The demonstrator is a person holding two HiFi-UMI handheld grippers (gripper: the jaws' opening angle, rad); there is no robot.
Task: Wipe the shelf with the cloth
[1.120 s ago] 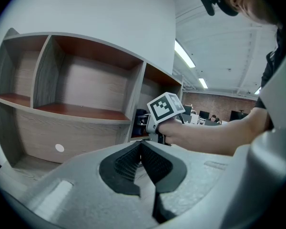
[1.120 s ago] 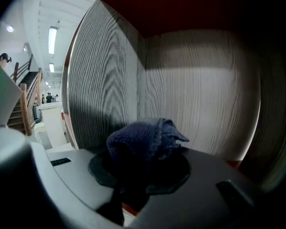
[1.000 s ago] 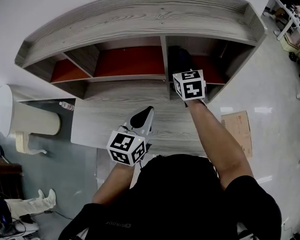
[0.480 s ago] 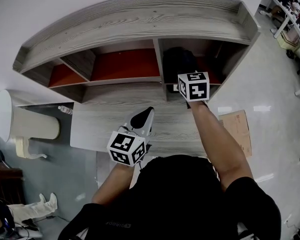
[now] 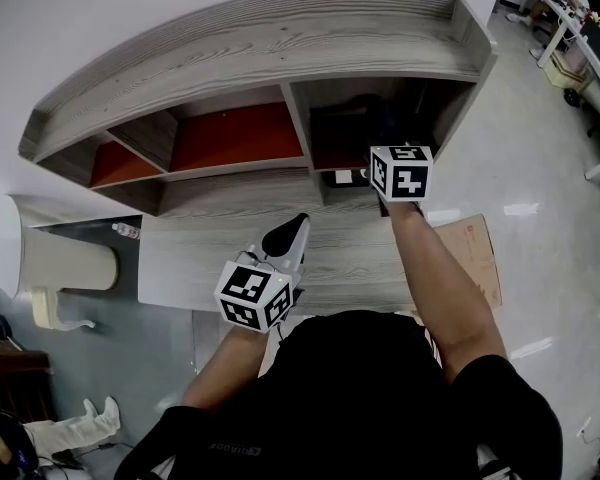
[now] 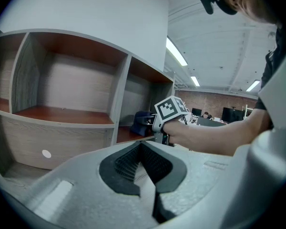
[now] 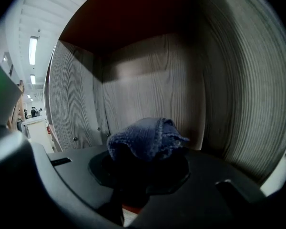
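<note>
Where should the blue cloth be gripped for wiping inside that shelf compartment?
By its bunched middle, from the open front, as the right gripper holds the cloth now: a soft fold bulges beyond the jaws toward the back wall of the shelf.

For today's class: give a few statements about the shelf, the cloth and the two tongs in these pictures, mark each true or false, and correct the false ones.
1. The right tongs hold a blue cloth. True.
2. The cloth is in the leftmost compartment of the shelf. False: it is inside the right-hand compartment.
3. The left tongs grip a spray bottle. False: they are shut on nothing, above the desk top.
4. The compartments have reddish-brown floors. True.
</note>
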